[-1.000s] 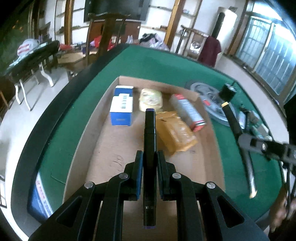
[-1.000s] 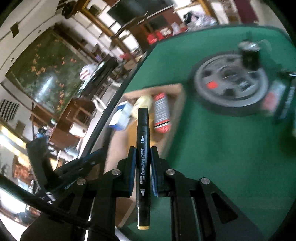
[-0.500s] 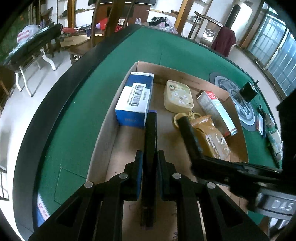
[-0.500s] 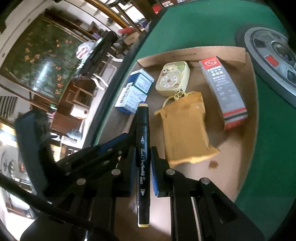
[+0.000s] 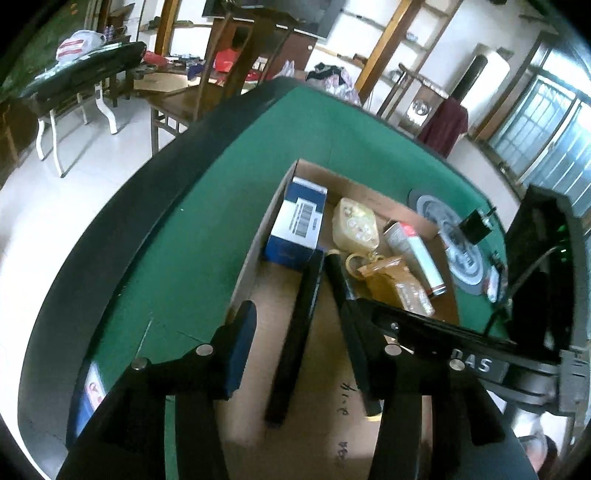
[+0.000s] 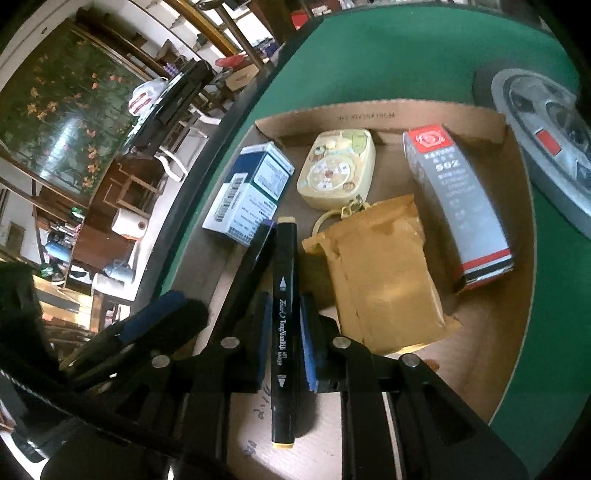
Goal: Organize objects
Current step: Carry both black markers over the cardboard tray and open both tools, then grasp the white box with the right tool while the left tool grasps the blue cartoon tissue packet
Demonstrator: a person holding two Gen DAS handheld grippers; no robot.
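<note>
Left gripper [image 5: 314, 354], fingers just spread, had freed its black purple-capped marker [image 5: 295, 332] onto the shallow cardboard tray [image 5: 369, 192] near its left wall; right gripper [image 6: 282, 328] still pinched the black yellow-capped marker [image 6: 283, 314], best laid parallel alongside.

A lived-in home room: wooden chairs [image 5: 236, 70], a wall television [image 5: 280, 14], green felt table [image 5: 332, 122].

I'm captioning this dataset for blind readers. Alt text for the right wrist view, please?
The right gripper holds a black marker over a cardboard tray containing a blue-white box, yellow case, tan packet and grey box.
</note>
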